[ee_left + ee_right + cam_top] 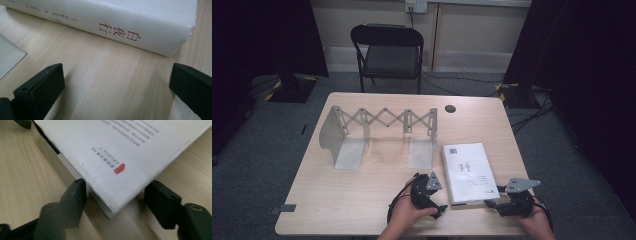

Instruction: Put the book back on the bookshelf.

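The white book (468, 172) lies flat on the worktop (362, 200). Right claw (113, 202) clamps its near corner; left claw (116, 82) stands apart. Corner-only grip may slip or tear the cover.

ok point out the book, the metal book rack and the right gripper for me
book (468, 170), high view, middle of the white cover
metal book rack (384, 118), high view, its crisscross back bars
right gripper (115, 195), right gripper view, between the jaws, at the book's near corner
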Motion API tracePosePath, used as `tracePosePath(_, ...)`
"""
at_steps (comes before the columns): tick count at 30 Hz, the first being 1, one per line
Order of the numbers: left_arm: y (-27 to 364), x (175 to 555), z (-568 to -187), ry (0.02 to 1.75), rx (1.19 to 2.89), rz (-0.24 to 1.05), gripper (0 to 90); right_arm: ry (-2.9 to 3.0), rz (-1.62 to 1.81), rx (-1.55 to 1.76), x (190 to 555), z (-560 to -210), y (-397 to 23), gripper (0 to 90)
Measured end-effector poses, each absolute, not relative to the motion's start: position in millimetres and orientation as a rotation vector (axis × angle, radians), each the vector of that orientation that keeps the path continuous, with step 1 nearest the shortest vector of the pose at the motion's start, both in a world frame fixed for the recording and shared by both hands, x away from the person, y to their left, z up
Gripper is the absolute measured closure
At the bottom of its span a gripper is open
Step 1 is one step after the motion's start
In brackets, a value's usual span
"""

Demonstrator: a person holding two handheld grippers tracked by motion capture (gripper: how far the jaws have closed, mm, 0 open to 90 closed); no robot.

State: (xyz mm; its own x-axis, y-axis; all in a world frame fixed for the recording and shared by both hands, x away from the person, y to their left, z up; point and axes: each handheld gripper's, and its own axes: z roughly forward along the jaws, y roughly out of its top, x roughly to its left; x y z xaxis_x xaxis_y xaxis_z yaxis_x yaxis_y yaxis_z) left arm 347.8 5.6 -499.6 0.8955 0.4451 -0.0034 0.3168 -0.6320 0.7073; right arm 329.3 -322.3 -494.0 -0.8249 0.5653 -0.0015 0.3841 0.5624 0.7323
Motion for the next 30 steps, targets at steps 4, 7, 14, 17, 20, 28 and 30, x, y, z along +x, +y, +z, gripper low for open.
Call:
tracePosePath(4, -2, 348, -500, 0.547, 2.299, 0.222, 0.0, 2.566, 1.087, 0.798, 329, -492, -320, 39.6)
tracePosePath(7, -7, 349, -500, 0.532, 2.303, 0.217, 0.0, 2.569, 1.069, 0.796, 329, -491, -319, 40.4)
tracePosePath(14, -18, 346, -500, 0.509, 2.304, 0.208, 0.0, 2.623, 1.082, 0.719, 323, -486, -306, 50.7)
tracePosePath(17, -17, 346, -499, 0.509, 2.310, 0.213, 0.0, 2.630, 1.028, 0.710, 320, -482, -297, 51.2)
tracePosePath(20, -17, 345, -500, 0.518, 2.305, 0.217, 0.0, 2.627, 1.067, 0.747, 321, -480, -299, 51.8)
tracePosePath(28, -18, 344, -500, 0.531, 2.302, 0.219, 0.0, 2.580, 1.116, 0.727, 318, -467, -297, 56.5)
tracePosePath(30, -17, 345, -500, 0.527, 2.303, 0.217, 0.0, 2.562, 1.115, 0.707, 317, -463, -296, 60.7)
